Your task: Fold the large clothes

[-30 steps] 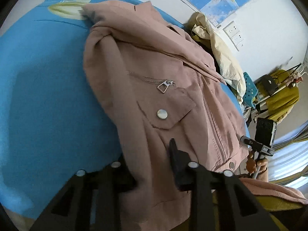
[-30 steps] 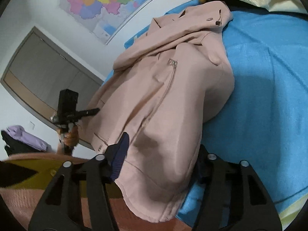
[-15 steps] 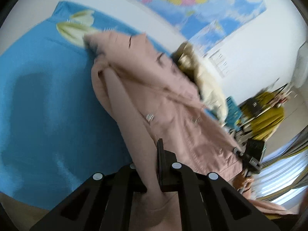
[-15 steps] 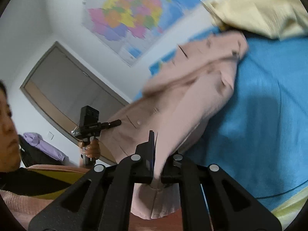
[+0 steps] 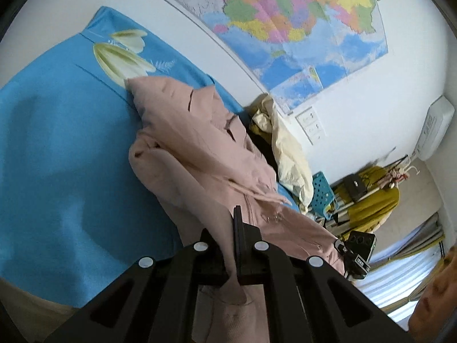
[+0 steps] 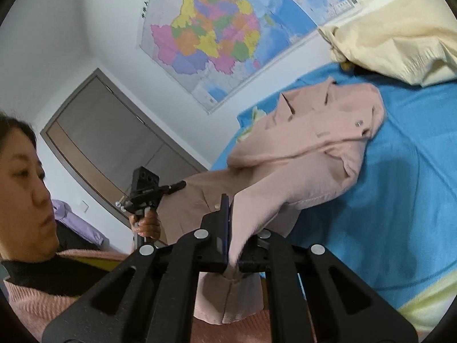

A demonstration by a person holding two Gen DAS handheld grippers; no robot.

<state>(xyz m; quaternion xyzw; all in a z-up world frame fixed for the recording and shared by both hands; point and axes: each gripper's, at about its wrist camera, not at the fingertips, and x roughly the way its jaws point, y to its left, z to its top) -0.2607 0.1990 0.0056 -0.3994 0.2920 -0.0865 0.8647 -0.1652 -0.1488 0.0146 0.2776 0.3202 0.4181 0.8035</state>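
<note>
Both hand-held grippers closed, lifting pink jacket (image 5: 200, 154) hem off blue bedsheet (image 5: 57, 143).

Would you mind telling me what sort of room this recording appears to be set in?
Most likely a bedroom in a home: a bed with a blue floral sheet holds the pink jacket, a wall map hangs above, and a clothes rack stands by the curtained window.

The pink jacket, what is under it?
Under the pink jacket lies the blue bedsheet, showing all around it. The patch directly beneath the jacket is covered, so anything there cannot be seen.
</note>
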